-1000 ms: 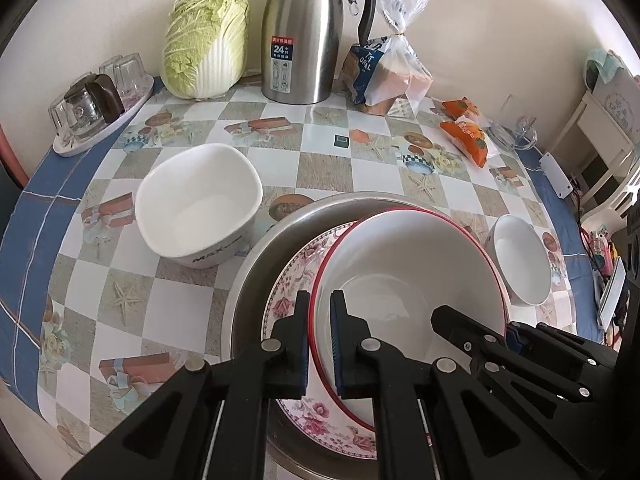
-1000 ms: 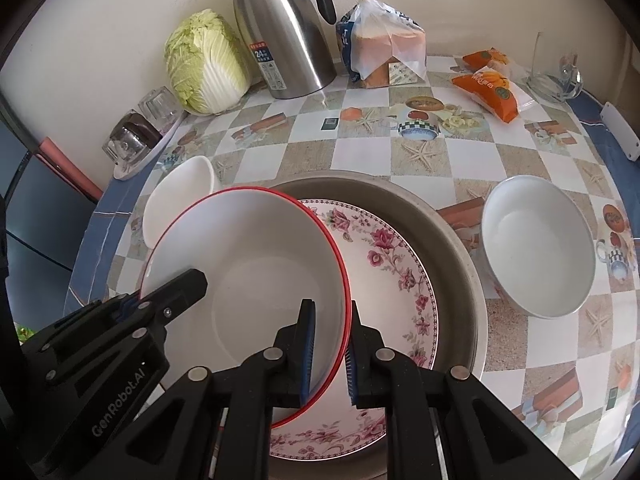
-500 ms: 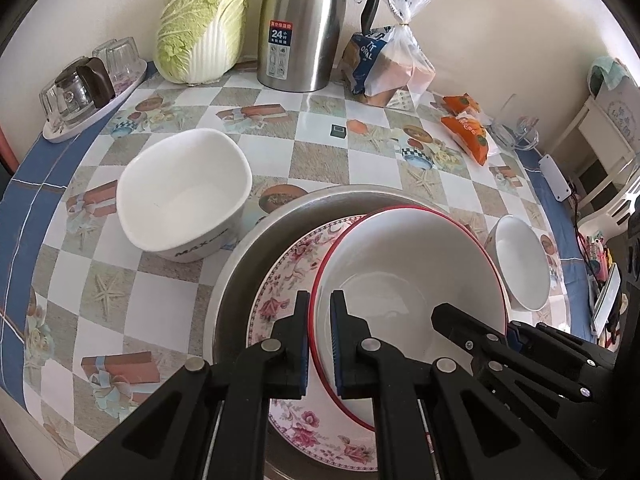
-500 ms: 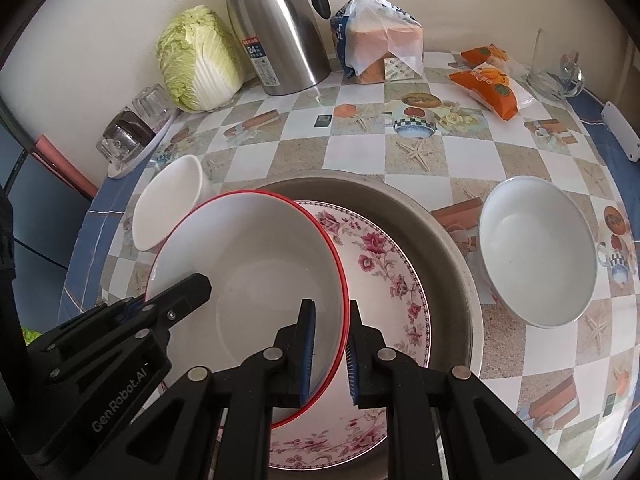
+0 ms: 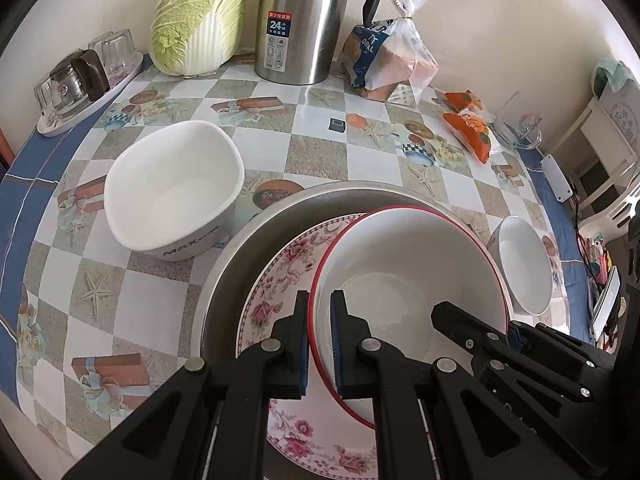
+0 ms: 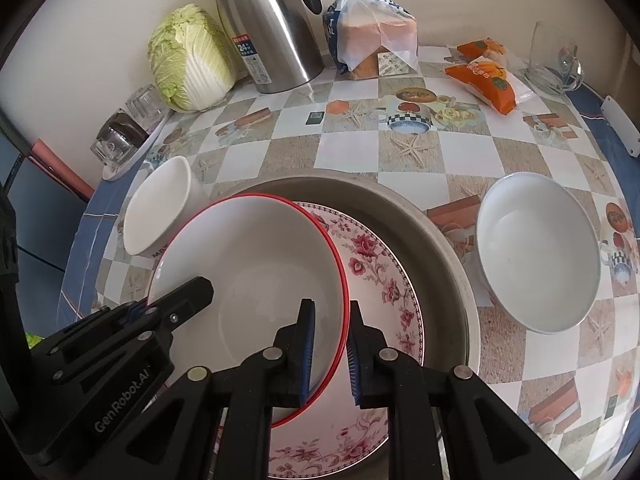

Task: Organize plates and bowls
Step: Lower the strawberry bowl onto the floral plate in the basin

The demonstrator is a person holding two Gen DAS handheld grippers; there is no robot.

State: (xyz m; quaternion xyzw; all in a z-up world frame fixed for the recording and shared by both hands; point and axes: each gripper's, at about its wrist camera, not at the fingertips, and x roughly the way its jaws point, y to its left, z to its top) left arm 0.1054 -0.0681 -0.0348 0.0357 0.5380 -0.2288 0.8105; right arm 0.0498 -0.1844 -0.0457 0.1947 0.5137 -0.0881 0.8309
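Observation:
A red-rimmed white bowl (image 5: 404, 276) (image 6: 248, 272) is held above a floral plate (image 5: 280, 280) (image 6: 384, 280) that lies in a metal basin (image 5: 256, 248) (image 6: 440, 264). My left gripper (image 5: 319, 340) is shut on the bowl's left rim. My right gripper (image 6: 330, 344) is shut on its right rim. A squarish white bowl (image 5: 172, 192) (image 6: 156, 208) stands left of the basin. A round white bowl (image 5: 524, 264) (image 6: 536, 248) stands right of it.
At the back stand a cabbage (image 5: 200, 16), a steel thermos (image 5: 300, 20), a bagged bread loaf (image 5: 392, 56), orange snack packets (image 5: 468, 124) and a glass cup (image 6: 556, 60). A tray of glasses (image 5: 76, 80) sits at the far left.
Both grippers have lifted with the red-rimmed bowl and drawn back a little. The table items appear lower and farther in both views.

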